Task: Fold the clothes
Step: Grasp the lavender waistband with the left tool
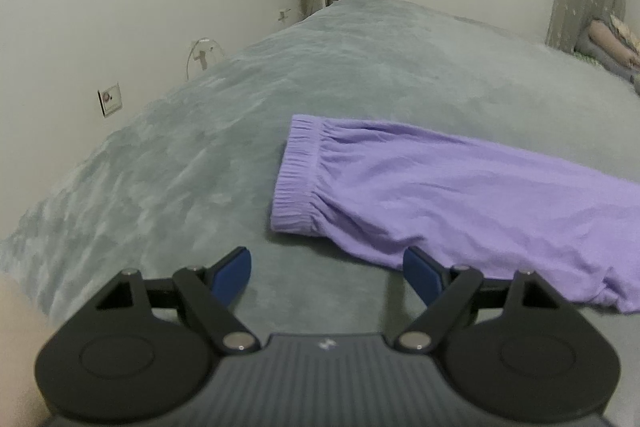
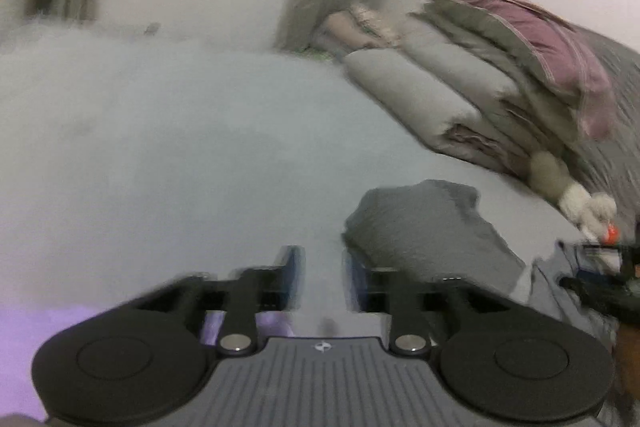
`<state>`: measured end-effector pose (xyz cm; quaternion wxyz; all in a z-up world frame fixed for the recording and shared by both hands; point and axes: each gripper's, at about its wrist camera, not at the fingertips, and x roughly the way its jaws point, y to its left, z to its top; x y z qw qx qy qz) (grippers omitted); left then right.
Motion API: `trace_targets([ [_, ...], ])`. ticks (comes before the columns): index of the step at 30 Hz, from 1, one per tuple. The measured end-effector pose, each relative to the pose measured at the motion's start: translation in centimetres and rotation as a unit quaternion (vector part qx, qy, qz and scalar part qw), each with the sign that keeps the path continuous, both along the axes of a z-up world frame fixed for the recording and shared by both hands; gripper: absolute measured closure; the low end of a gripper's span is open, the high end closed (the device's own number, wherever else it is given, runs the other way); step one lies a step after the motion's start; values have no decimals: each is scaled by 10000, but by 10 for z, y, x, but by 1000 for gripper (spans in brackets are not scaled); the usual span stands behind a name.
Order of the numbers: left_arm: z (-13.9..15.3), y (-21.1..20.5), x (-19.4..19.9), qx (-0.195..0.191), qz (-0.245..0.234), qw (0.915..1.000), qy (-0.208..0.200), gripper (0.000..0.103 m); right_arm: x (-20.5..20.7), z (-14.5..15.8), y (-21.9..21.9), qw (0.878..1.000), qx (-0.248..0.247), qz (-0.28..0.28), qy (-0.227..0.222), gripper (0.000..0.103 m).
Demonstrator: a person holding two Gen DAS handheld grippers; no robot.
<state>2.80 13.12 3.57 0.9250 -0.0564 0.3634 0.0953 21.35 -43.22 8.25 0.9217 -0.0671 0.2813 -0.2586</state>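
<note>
Beyond frame edge, purple trousers (image 1: 440,195) cut off.

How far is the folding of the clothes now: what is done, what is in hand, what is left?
Done: the purple pants lie flat on the grey bed, apparently folded lengthwise. In hand: nothing; the left gripper and right gripper are open and empty. Left: folding the pants shorter, then the dark grey garment.

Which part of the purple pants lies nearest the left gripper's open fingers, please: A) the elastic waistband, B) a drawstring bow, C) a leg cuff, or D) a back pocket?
A: in the left wrist view the gathered, ribbed waistband of the purple pants lies on the grey bedspread just ahead of the open, empty left gripper.
</note>
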Motion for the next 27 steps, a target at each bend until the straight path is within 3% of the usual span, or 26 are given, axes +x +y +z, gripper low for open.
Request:
trace_targets([
  [2, 3, 6, -1, -212, 66, 9997, 28, 20, -20, 15, 15, 9989, 321, 181, -275, 47],
  [4, 5, 11, -2, -410, 145, 9990, 76, 20, -38, 23, 40, 9904, 1083, 857, -111, 47],
  [6, 5, 16, -3, -554, 186, 9983, 53, 20, -62, 22, 82, 9659, 1767, 1875, 273, 47],
  [9, 1, 24, 2, -597, 289, 9978, 28, 20, -111, 13, 167, 9157, 1814, 3467, 921, 47],
  [12, 2, 26, 0, -609, 352, 9975, -46, 30, -151, 0, 236, 8670, 1957, 4401, 1279, 47],
  [13, 2, 26, -1, -593, 360, 9976, -84, 34, -157, -6, 254, 8588, 1971, 4538, 1332, 47],
  [15, 2, 27, -3, -556, 371, 9976, -166, 36, -160, -19, 286, 8555, 1674, 4702, 1376, 47],
  [18, -1, 28, -2, -430, 371, 9982, -207, 37, -150, -33, 315, 8627, 1367, 4719, 1196, 40],
  [22, -3, 27, 3, -164, 434, 9988, -173, 38, -134, -39, 325, 8671, 1531, 4601, 1138, 40],
  [27, -2, 30, 6, -121, 508, 9985, -139, 38, -149, -31, 336, 8729, 1055, 4720, 645, 41],
])
